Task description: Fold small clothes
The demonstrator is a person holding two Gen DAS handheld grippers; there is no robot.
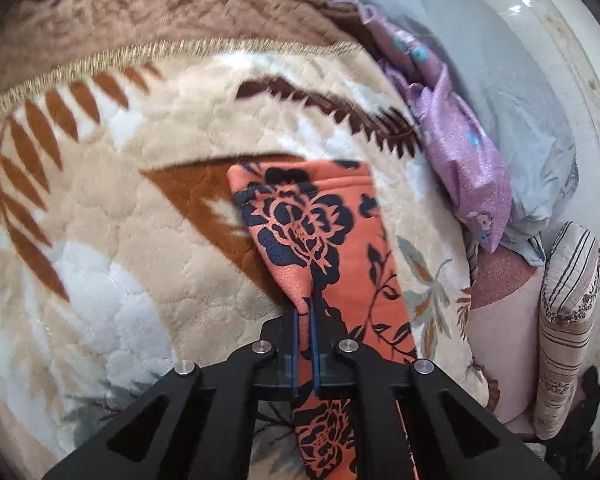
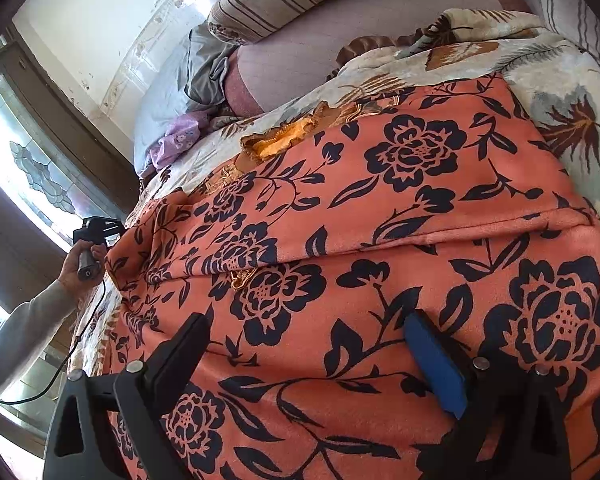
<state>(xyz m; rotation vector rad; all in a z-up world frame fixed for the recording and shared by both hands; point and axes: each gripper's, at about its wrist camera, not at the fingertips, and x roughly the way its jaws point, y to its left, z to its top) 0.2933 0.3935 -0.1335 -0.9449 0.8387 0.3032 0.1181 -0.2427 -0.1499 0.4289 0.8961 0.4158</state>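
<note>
Now I'm pinching the garment's (image 1: 320,240) edge in the left gripper (image 1: 305,320), jaws clamped on it, as it's lying across the blanket (image 1: 140,240). Right gripper (image 2: 316,352) is hovering wide open over it; thin fabric risks slipping free, spoiling the fold.

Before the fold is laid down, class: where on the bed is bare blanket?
Free: the cream plush leaf-print blanket, between its brown fringed edge and the orange floral garment pinched in the left gripper. Crowded: the far side, where a lilac cloth, grey pillow and striped cushion pile against the wall.
</note>
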